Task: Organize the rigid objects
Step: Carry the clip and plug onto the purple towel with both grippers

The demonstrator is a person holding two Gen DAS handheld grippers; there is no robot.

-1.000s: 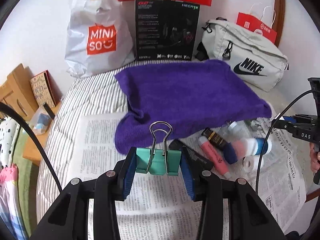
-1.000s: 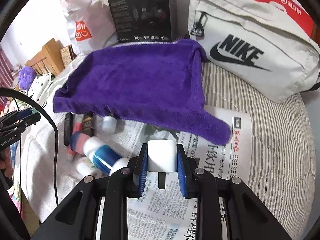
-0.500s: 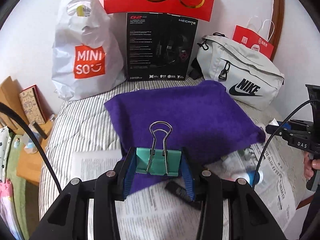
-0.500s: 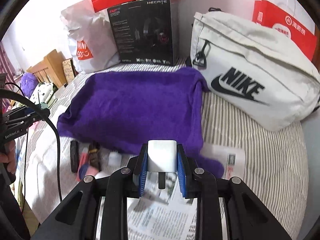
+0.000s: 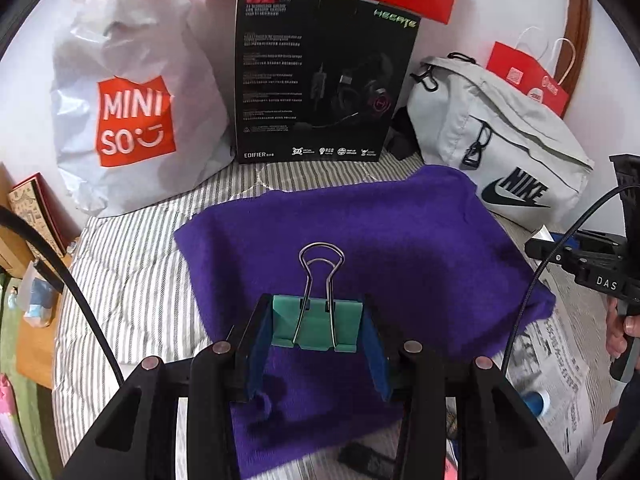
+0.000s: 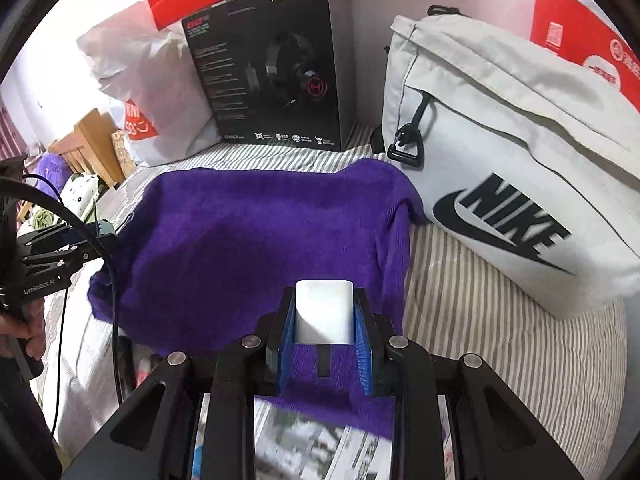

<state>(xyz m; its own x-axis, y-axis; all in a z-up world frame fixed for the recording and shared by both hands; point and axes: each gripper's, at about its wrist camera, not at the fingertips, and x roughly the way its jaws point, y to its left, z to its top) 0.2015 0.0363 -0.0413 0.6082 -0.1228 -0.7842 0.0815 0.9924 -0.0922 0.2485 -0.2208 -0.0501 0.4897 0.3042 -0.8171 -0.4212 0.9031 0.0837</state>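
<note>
Left gripper (image 5: 316,330): blue pads clamped on a teal metal binder clip (image 5: 316,326), one pad on each side of the clip body, wire handles standing upright. The clip is held in the air over the near part of a purple fleece cloth (image 5: 360,248) spread on a grey-and-white striped bed cover (image 5: 132,280).

Right gripper (image 6: 324,338): blue pads clenched on a white plastic plug-in charger block (image 6: 324,310), a dark prong pointing down below the block. The block hangs over the near edge of the purple cloth.

Newspaper sheets (image 5: 560,364) lie on the bed cover at the near right, partly under the cloth; a blue-and-white bottle (image 5: 534,400) rests on them, mostly hidden behind the left gripper's frame.

Far side, against the wall, left to right: a white plastic shopping bag with an orange logo panel (image 5: 132,120), a black cardboard headset box (image 5: 320,80), a pale grey fabric sling bag with a black swoosh logo (image 5: 508,148). A red paper bag (image 5: 528,80) stands behind the sling bag.

In the left wrist view the right gripper shows at the right edge, with a hand (image 5: 620,332) on its handle.
</note>
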